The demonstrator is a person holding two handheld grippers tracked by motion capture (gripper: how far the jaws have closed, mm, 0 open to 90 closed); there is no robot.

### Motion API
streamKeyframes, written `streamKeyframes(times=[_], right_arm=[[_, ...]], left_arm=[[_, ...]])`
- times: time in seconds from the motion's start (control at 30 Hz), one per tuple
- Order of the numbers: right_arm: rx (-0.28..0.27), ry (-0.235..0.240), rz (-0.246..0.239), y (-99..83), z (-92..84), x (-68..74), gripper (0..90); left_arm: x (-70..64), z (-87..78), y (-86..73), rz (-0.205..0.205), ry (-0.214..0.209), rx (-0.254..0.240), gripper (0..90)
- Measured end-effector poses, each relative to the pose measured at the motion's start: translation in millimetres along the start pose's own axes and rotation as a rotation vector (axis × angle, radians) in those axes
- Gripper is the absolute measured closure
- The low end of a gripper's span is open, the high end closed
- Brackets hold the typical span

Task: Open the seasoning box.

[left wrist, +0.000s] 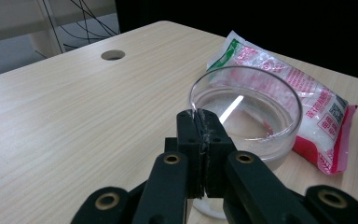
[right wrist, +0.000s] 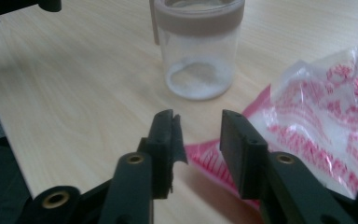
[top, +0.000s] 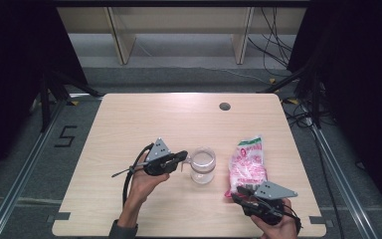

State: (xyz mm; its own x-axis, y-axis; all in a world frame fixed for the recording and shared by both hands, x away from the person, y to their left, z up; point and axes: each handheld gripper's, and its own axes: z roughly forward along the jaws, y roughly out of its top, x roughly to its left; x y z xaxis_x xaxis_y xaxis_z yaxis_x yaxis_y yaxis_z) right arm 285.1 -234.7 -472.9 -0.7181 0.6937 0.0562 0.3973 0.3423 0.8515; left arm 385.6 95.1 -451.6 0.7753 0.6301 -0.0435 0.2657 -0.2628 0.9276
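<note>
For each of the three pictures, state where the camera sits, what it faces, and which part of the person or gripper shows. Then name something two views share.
High view: above the table, looking down; both forearms, left gripper, right gripper.
Left gripper view: rides that gripper, faces the glass jar; jaws shut on its rim.
Right gripper view: rides that gripper, faces the jar; jaws apart over the bag's pink edge.
Shared: jar and sugar-like bag.

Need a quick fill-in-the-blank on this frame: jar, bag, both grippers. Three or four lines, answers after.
1. The left gripper is shut on the rim of the clear ____.
2. The pink and white bag lies on the ____.
3. The right gripper has a corner of the ____ between its fingers, with a gap visible.
4. The jar stands ____ on the table.

Missing words: jar; table; bag; upright
</note>
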Motion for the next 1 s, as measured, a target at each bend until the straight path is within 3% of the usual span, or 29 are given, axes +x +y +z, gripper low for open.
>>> streamKeyframes(times=[0.07,0.3,0.33,0.37,0.4,0.43,0.5,0.57,0.63,0.7,0.83,0.87,1.0], right_arm=[[0.008,0.000,0.000,7.3,7.4,-1.7,69.5],[-0.051,-0.011,-0.031,30.8,34.1,-12.6,84.3],[-0.032,-0.002,0.013,33.0,35.6,-9.0,85.6],[-0.032,-0.002,0.013,33.0,35.6,-9.0,85.6],[-0.066,0.003,-0.041,35.4,39.7,-13.1,87.2],[-0.063,-0.011,-0.044,39.4,43.0,-10.4,89.6],[-0.067,-0.002,-0.056,41.8,45.3,-10.8,90.0],[-0.054,-0.023,-0.076,48.9,49.6,-10.2,90.0],[-0.079,-0.019,-0.062,50.9,54.3,-11.6,90.0],[-0.051,-0.006,-0.053,52.9,56.4,-11.8,90.0],[-0.061,0.001,-0.056,57.4,59.2,-11.2,90.0],[-0.061,-0.017,-0.072,59.1,59.9,-11.5,90.0],[-0.053,-0.012,-0.059,62.5,63.4,-9.2,90.0]], left_arm=[[-1.2,-0.1,-0.6,-0.019,0.006,0.002,87.9],[-0.3,-0.2,-1.1,-0.011,0.001,0.005,87.7],[-0.2,0.1,-1.1,-0.012,-0.001,0.004,87.7],[-0.2,0.1,-1.1,-0.012,-0.001,0.004,87.6],[-0.2,-0.2,-1.1,-0.012,0.000,0.004,87.6],[-0.3,-0.1,-1.2,-0.013,0.000,0.003,87.6],[-0.3,-0.1,-1.0,-0.012,0.001,0.004,87.6],[-0.9,0.0,-1.3,-0.022,0.000,0.004,87.6],[-0.6,-0.1,-1.2,-0.015,0.001,0.004,87.6],[-0.5,-0.1,-1.1,-0.011,0.000,0.004,87.6],[0.0,0.0,-1.3,-0.010,-0.004,0.002,87.6],[-0.1,-0.1,-1.5,-0.015,-0.005,0.001,87.6],[0.9,-0.4,-1.9,-0.004,-0.004,0.003,86.6]])
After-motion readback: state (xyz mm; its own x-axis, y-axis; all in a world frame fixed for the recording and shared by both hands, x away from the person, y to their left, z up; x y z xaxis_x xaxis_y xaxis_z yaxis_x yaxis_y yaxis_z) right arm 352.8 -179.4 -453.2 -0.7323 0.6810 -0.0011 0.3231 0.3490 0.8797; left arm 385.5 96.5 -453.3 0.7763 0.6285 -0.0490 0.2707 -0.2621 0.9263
